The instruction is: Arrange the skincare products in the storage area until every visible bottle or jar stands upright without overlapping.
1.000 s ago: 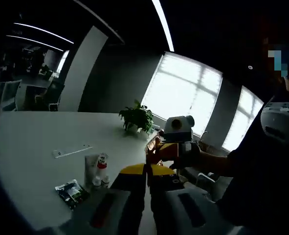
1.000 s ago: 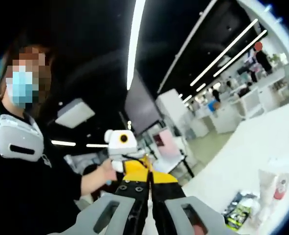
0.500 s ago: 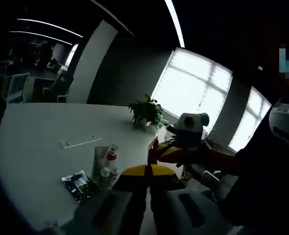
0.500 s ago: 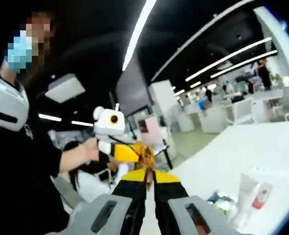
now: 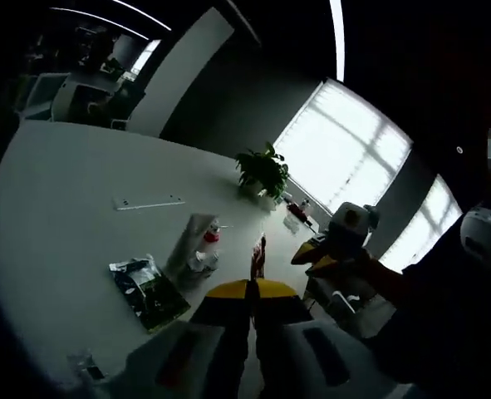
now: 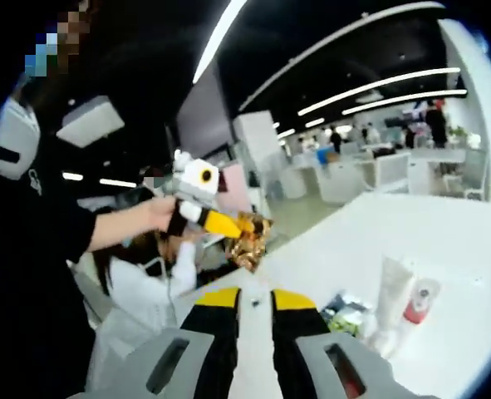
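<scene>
Left gripper [image 5: 252, 291] jaws pressed together, nothing held. Right gripper [image 6: 253, 301] jaws slightly apart, empty. Both are held above the white table [image 5: 54, 216]. White tube [image 5: 187, 241] and red-capped bottle [image 5: 208, 246] stand together on it, dark sachet [image 5: 148, 289] flat just beside them.

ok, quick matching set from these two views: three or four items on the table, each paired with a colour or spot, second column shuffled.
Items:
1. tube
2. small bottle
3. sachet
4. potted plant

Descriptions:
A. green leaves, far side of the white table, near the window
B. dark and flat, lying nearest the left hand-held gripper
C. red cap
D. white, tall, standing beside the small bottle

Pairs: 1-D, 2-C, 3-B, 4-A
</scene>
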`<action>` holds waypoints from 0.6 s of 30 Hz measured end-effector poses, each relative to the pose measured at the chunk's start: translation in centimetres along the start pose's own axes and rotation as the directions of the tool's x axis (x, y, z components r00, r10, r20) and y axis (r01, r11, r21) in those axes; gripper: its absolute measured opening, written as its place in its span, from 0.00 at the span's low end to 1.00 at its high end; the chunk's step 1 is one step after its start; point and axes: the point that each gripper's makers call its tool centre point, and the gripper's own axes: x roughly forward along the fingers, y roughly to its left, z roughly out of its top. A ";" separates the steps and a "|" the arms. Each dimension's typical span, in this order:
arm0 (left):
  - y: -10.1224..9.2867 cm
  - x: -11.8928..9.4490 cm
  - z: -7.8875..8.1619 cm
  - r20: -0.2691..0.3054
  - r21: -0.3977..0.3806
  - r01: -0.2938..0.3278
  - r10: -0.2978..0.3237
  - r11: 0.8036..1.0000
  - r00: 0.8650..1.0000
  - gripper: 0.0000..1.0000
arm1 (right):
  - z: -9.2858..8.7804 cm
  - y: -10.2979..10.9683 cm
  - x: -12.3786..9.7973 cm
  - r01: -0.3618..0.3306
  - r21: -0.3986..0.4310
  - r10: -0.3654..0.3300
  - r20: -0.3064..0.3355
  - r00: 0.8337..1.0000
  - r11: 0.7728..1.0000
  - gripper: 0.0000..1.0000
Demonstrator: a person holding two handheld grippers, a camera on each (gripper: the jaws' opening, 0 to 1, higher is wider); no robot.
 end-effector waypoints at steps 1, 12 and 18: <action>1.2 0.1 -0.1 -0.003 -0.017 -0.026 0.026 1.000 1.000 0.00 | -0.5 0.1 0.0 -0.001 -0.003 0.001 -0.015 1.000 1.000 0.13; 8.9 1.3 -1.4 -0.092 -0.090 -0.104 0.095 0.990 0.991 0.00 | -3.9 -0.5 -0.9 0.047 0.019 -0.046 -0.064 0.997 0.999 0.31; 11.9 2.1 -2.3 -0.128 -0.135 -0.133 0.116 0.982 0.985 0.00 | -5.4 -1.8 -1.5 0.091 0.022 -0.089 -0.104 0.991 0.996 0.41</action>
